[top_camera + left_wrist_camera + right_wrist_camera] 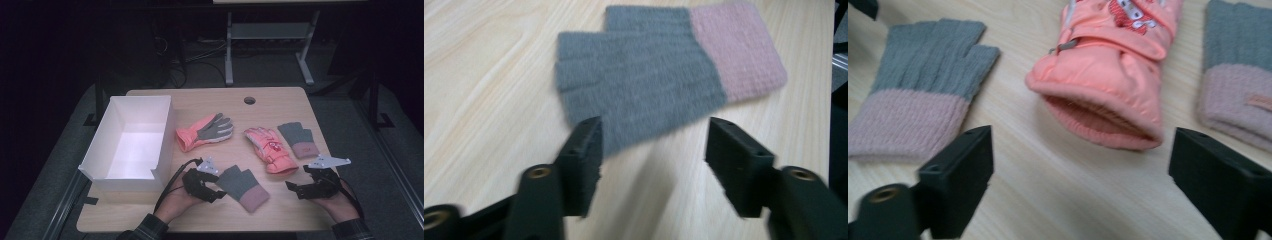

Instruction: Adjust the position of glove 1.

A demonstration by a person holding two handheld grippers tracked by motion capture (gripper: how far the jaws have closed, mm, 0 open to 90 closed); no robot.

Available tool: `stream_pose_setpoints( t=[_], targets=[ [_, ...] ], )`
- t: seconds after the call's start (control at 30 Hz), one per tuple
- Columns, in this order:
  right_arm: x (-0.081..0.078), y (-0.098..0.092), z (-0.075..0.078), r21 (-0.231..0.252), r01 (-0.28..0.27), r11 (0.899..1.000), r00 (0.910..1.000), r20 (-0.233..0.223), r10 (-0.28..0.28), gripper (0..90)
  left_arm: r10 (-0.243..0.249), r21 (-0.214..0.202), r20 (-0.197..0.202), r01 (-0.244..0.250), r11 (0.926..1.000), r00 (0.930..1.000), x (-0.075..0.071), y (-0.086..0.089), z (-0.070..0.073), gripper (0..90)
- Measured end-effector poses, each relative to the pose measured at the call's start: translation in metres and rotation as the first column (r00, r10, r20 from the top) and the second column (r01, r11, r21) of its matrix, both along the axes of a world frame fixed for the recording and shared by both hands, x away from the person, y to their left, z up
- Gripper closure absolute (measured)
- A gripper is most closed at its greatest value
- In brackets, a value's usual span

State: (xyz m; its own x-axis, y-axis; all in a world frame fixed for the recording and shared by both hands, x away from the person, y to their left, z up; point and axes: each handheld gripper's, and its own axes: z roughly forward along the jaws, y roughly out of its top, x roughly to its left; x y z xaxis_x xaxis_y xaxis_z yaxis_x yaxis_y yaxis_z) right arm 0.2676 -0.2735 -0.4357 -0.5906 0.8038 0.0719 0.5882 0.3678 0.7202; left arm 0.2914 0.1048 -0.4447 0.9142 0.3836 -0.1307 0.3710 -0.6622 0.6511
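A grey knit fingerless glove with a pink cuff (242, 185) (644, 80) (923, 90) lies flat near the table's front. My left gripper (220, 192) (654, 135) is just left of it, jaws open, with the glove's lower edge beside one jaw tip. Its matching glove (298, 140) (1238, 75) lies at the right. An orange padded glove (270, 149) (1113, 75) lies between them, its cuff opening facing my right gripper (295, 189) (1080, 145). That gripper stands open a little short of the cuff, nothing between its jaws. A second orange glove (205, 131) with a grey palm lies mid-table.
A white open box (162, 135) stands on the left part of the wooden table (200, 215). A round cable hole (249, 100) is near the far edge. A desk frame and cables sit on the dark floor beyond.
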Motion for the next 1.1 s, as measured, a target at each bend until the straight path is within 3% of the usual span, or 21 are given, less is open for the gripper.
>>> stream_pose_setpoints(
  t=[0.17, 0.37, 0.43, 0.67, 0.77, 0.83, 1.1],
  targets=[
    [0.013, -0.005, 0.007, 0.009, 0.035, 0.999, 0.9993, 0.016, -0.035, 16.2, 0.03, 0.003, 0.01, -0.03, 0.9995, 0.9995, -0.011, 0.015, -0.002, 21.9],
    [0.037, -0.009, 0.012, -0.006, 0.092, 0.996, 0.9951, 0.035, -0.092, 23.0, 0.042, 0.001, 0.021, -0.042, 0.9991, 0.9989, -0.021, 0.027, -0.008, 13.9],
    [0.052, -0.01, 0.014, -0.017, 0.118, 0.993, 0.9923, 0.04, -0.117, 26.9, 0.046, 0.002, 0.025, -0.046, 0.999, 0.9986, -0.023, 0.03, -0.009, 13.4],
    [0.079, -0.014, 0.014, -0.024, 0.175, 0.984, 0.9837, 0.048, -0.174, 36.3, 0.052, 0.0, 0.026, -0.052, 0.9987, 0.9983, -0.021, 0.028, -0.014, 13.4],
    [0.092, -0.017, 0.011, -0.028, 0.207, 0.978, 0.9778, 0.041, -0.205, 40.3, 0.047, 0.018, 0.023, -0.048, 0.9987, 0.9986, -0.02, 0.028, -0.016, 13.5],
    [0.103, -0.019, 0.007, -0.036, 0.228, 0.973, 0.9732, 0.039, -0.227, 43.6, 0.057, 0.001, 0.02, -0.057, 0.9984, 0.9982, -0.02, 0.028, -0.015, 13.5],
    [0.13, -0.027, -0.004, -0.057, 0.282, 0.958, 0.9593, 0.023, -0.281, 54.8, 0.061, -0.002, 0.019, -0.061, 0.9981, 0.998, -0.019, 0.03, -0.015, 13.7]
  ],
)
